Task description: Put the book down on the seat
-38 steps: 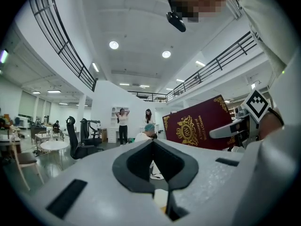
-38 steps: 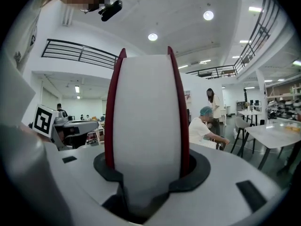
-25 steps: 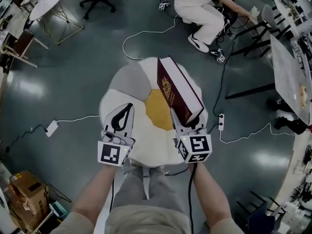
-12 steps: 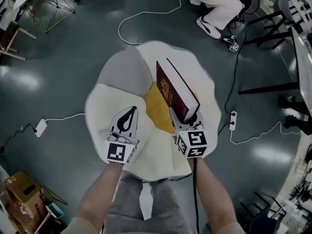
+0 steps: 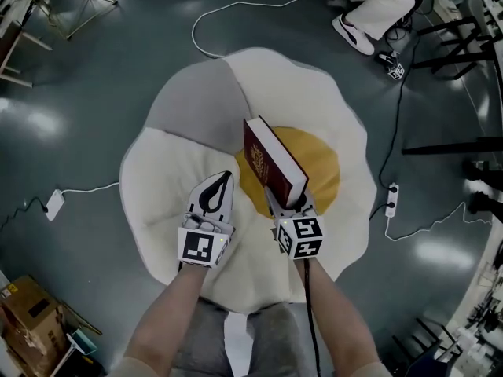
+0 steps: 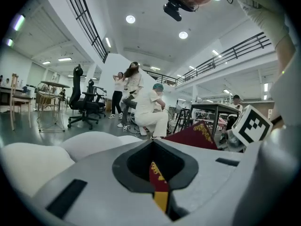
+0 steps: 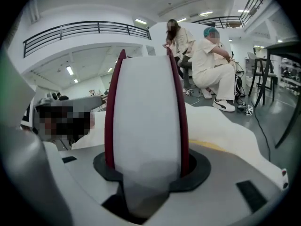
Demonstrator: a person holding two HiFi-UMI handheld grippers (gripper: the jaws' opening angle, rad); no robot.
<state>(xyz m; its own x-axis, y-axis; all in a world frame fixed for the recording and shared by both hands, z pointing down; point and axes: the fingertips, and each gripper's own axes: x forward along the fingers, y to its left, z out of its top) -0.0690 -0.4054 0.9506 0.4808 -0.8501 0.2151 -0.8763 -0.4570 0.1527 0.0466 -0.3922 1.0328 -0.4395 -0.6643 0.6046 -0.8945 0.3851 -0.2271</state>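
Right gripper (image 5: 288,204): my jaws are clamped on the near end of the dark red hardcover book with a gold crest (image 5: 269,162), one on each cover. The white page edge faces my camera.
Left gripper (image 5: 222,183): jaws together, nothing in them. It sits just left of the book, over the seat's white part.
Book: stands on edge, leaning, over the seat's yellow centre. I can't tell whether its lower edge touches the cushion.
Seat: the white fried-egg-shaped cushion seat (image 5: 314,93) has a yellow round middle and a grey section at the far left.
Floor: glossy dark grey floor (image 5: 102,93) with a white cable (image 5: 236,6) running beyond the seat.
Background: a person in white clothes (image 5: 377,2) is at the top right, well apart from the seat.
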